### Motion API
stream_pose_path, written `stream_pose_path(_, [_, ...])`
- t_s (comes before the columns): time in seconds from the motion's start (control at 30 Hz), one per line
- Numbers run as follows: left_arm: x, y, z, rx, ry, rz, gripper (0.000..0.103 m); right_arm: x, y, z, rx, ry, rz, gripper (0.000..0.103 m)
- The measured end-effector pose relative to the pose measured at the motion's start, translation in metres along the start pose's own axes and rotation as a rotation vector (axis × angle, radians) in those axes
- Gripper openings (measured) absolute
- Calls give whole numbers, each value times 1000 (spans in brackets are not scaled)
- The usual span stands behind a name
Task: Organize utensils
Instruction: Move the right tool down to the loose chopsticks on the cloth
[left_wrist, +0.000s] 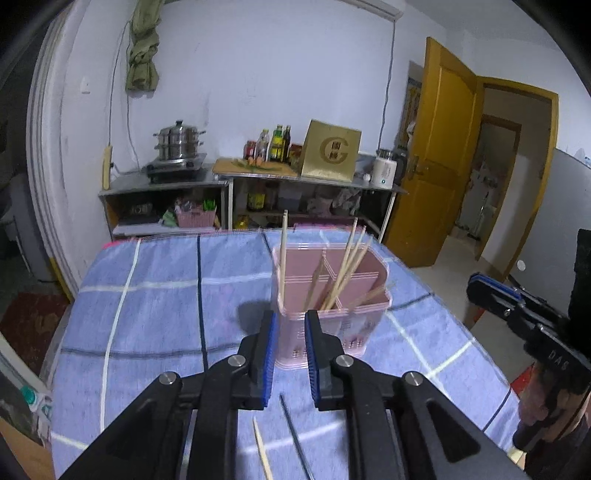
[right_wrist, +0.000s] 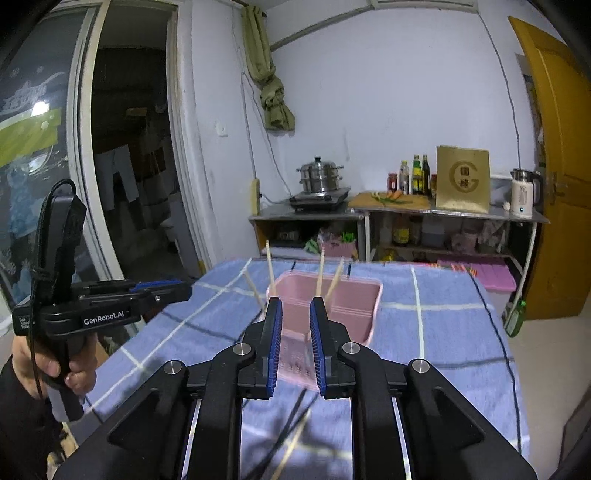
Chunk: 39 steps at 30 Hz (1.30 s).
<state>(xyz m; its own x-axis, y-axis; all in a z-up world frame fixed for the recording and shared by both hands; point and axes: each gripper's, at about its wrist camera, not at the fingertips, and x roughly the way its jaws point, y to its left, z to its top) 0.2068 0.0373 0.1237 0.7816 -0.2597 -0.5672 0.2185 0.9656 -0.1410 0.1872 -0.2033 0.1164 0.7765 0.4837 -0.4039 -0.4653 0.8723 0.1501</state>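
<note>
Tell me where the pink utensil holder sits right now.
The pink utensil holder stands upright on the blue checked tablecloth, centre-right in the left wrist view, just beyond the left gripper, with wooden chopsticks standing in it.

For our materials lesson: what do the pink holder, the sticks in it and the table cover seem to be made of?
Pink holder: likely moulded plastic, matte, perforated base. Chopsticks: probably bamboo or wood, pale and unvarnished-looking. Table cover: woven cloth, soft blue check, slightly wrinkled.
</note>
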Motion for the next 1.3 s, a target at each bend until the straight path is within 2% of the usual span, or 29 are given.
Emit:
stream_pose_path(0.13, [5,9,-34,-28,54,4,14,2,-2,-25,15,54,-5,16])
stream_pose_path(0.37, [29,25,-89,-73,170,8,14,28,-4,-73,35,213,-17,16])
stream_pose_path(0.6, [56,36,-114,-103,254,29,15,67,-4,-110,37,385,-36,16])
stream_pose_path(0.7, [65,37,-120,-106,280,27,15,79,-3,-118,36,428,-39,16])
stream_pose_path(0.9, [77,38,-126,-104,314,28,14,95,-2,-128,36,478,-57,16])
stream_pose_path(1.3, [93,38,-126,-99,336,49,14,121,0,-117,15,499,-84,16])
